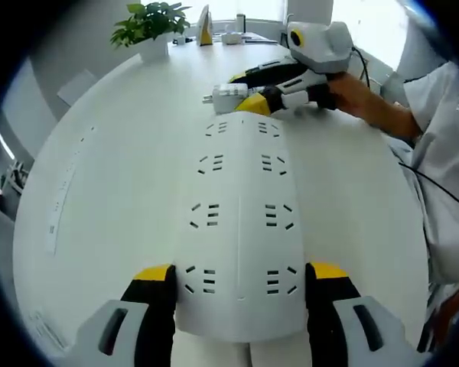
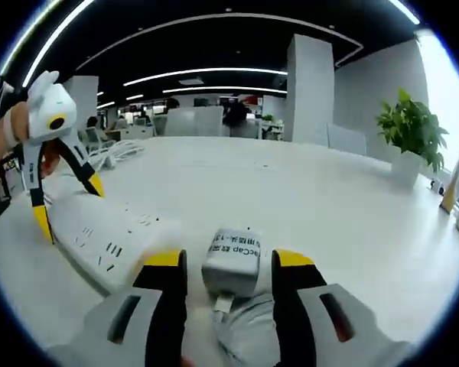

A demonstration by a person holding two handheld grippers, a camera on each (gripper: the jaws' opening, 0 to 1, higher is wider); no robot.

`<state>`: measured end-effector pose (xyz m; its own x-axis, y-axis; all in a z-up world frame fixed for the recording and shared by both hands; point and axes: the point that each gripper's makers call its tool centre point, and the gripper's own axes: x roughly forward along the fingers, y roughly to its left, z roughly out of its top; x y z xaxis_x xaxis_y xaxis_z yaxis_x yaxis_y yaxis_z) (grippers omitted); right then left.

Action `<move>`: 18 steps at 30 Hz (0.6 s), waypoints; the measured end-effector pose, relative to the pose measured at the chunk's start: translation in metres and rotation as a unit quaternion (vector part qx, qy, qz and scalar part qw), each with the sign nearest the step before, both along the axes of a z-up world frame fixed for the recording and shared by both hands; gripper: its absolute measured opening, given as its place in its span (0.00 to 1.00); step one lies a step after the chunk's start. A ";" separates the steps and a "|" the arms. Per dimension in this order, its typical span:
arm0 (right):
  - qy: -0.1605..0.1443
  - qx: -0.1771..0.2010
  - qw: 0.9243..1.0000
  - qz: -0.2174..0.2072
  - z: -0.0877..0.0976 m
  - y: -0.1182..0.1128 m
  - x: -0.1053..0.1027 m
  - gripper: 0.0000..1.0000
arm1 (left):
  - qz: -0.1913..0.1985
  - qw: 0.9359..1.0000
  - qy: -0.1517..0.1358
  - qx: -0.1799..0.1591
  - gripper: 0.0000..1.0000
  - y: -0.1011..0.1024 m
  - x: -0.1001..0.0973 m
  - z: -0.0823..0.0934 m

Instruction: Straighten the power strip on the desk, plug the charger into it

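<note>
A long white power strip [image 1: 241,191] lies on the white table [image 1: 115,168], running away from my left gripper [image 1: 241,275]. The yellow-tipped jaws press against both sides of the strip's near end, so the left gripper is shut on it. At the strip's far end my right gripper [image 1: 249,92] holds a white charger [image 1: 229,93] just above the table. In the right gripper view the charger [image 2: 233,260], with a printed label, sits clamped in my right gripper [image 2: 233,264]. There the power strip [image 2: 115,241] stretches to the left, and the left gripper [image 2: 69,205] straddles its far end.
A potted plant [image 1: 149,27] and small desk items [image 1: 206,30] stand at the table's far end. The plant [image 2: 413,130] also stands to the right in the right gripper view. A person's hand [image 1: 363,95] and white sleeve [image 1: 444,153] are on the right, with a black cable along them.
</note>
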<state>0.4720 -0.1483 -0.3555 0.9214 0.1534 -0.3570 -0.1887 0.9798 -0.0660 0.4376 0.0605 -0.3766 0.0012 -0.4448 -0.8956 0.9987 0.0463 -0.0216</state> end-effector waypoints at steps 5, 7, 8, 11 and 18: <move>0.007 -0.011 1.000 -0.008 -0.004 -0.002 0.004 0.38 | 0.001 1.000 0.000 -0.002 0.70 -0.001 0.000 0.000; 0.008 -0.013 1.000 -0.010 -0.005 -0.004 0.004 0.33 | 0.003 1.000 0.000 -0.006 0.70 -0.001 0.000 0.000; 0.006 -0.012 1.000 -0.011 -0.004 -0.005 0.004 0.32 | 0.003 1.000 0.000 -0.008 0.70 -0.001 0.000 0.000; 0.005 -0.001 1.000 -0.009 -0.004 -0.005 0.004 0.30 | 0.006 1.000 0.001 -0.014 0.70 -0.002 0.001 0.000; 0.011 0.009 0.999 0.045 -0.002 -0.004 0.002 0.28 | 0.009 1.000 0.000 -0.015 0.70 -0.003 0.002 0.001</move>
<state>0.4741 -0.1527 -0.3577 0.8957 0.2425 -0.3727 -0.2777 0.9597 -0.0431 0.4395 0.0578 -0.3759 0.0082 -0.4718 -0.8817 0.9977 0.0628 -0.0243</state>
